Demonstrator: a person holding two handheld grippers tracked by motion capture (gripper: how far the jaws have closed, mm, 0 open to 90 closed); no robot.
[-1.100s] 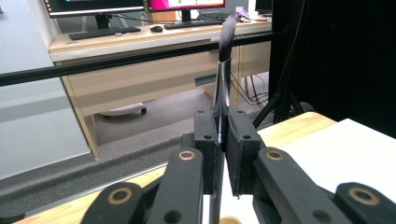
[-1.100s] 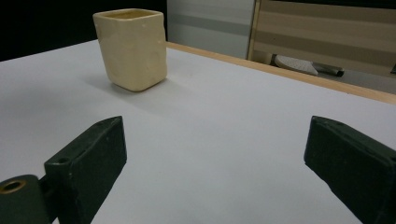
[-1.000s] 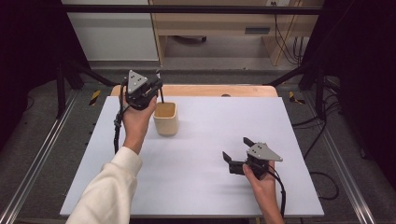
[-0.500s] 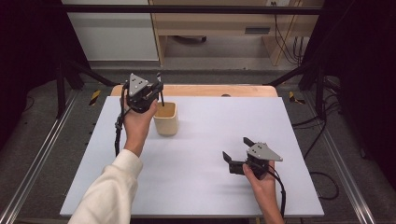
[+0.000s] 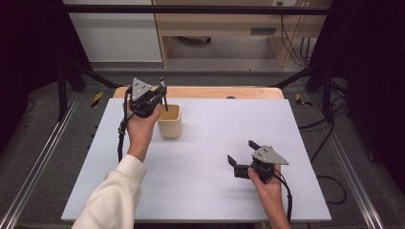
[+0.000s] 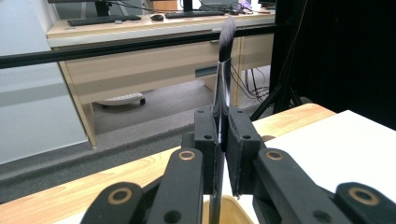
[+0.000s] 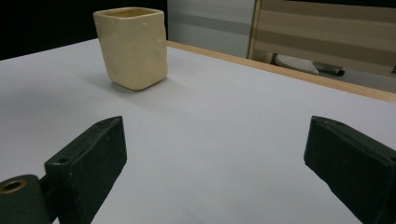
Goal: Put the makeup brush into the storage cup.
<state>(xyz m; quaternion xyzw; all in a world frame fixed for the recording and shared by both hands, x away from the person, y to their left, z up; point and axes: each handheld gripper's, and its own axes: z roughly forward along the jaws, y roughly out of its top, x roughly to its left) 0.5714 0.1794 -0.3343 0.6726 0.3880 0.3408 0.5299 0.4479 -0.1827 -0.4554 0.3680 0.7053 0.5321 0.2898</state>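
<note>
Black-bristled brush point(image 6: 223, 84) stands upright, clamped in the left gripper point(image 6: 223, 140) above the cream cup point(image 5: 170, 121). Right gripper point(image 5: 241, 157) rests spread wide, grasping nothing.

Glossy cream ceramic cup point(image 7: 131, 46) on a matt white table point(image 7: 243, 121).

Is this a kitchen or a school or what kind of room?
Probably a lab or office workroom. A white table sits inside a black metal frame, a wooden desk behind carries a keyboard, and cables hang down to the floor.
</note>
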